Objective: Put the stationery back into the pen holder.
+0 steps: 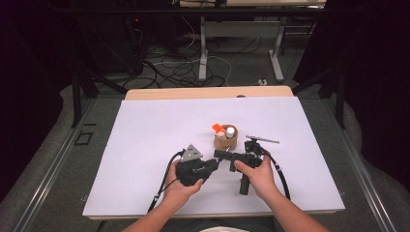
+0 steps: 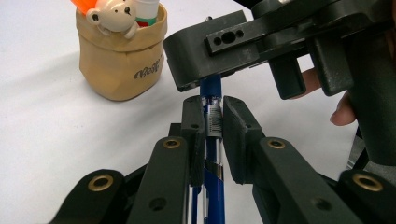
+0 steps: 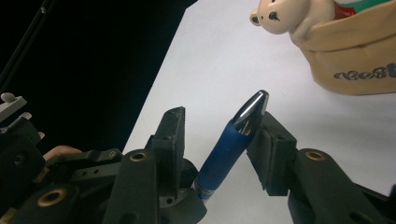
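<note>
Left gripper (image 2: 208, 122) fingers clamping blue pen (image 2: 214, 154) above worktop (image 1: 145, 145), near pouch (image 2: 121, 58). Right gripper (image 3: 222, 140) fingers half-open around pen tip, touching one side, not yet gripping. Handover or pulling apart remaining.

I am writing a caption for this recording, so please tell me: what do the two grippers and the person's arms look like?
Both grippers are black, with two flat jaws on linked bars that have brass-coloured pivot rings. The left gripper carries a grey three-cornered plate on top, and the right gripper has a post-like black handle. A black cable trails from each. The forearms are bare, with no sleeves in sight.
</note>
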{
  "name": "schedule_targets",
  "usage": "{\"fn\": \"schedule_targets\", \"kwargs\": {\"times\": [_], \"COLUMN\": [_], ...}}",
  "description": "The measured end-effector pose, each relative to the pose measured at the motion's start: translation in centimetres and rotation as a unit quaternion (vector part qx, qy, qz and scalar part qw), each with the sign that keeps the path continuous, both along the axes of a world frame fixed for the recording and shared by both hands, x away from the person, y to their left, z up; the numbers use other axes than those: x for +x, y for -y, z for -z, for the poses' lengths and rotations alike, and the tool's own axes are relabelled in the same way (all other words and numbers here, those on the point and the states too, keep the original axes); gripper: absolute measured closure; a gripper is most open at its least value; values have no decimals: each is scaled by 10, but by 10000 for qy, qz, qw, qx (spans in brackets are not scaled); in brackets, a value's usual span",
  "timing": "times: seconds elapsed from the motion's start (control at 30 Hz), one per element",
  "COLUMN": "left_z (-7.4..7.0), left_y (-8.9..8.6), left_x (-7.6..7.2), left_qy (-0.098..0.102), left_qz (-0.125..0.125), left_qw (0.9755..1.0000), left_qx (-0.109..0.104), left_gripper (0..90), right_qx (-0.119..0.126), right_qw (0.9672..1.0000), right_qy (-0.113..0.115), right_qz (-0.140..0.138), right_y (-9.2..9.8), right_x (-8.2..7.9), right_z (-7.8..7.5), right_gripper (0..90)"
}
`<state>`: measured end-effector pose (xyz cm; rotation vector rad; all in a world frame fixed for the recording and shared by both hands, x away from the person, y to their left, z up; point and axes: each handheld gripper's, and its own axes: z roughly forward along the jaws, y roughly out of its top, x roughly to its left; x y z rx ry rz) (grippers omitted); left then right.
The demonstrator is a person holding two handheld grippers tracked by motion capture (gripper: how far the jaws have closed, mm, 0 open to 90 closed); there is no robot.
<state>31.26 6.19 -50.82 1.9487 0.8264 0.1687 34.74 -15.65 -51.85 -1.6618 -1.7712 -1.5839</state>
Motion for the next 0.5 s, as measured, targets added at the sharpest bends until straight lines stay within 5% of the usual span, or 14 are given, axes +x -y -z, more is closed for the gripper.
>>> {"fn": "schedule_targets", "kwargs": {"times": [0.5], "left_z": [0], "left_y": [1], "left_x": [0], "left_qy": [24], "left_qz": [36], "left_qw": [10000], "left_qx": [-29], "left_gripper": [797], "right_qx": [15], "right_qw": [9999], "right_qy": [-129], "right_qz": [5], "right_y": [-2], "right_x": [0], "right_z": [2], "right_gripper": [721]}}
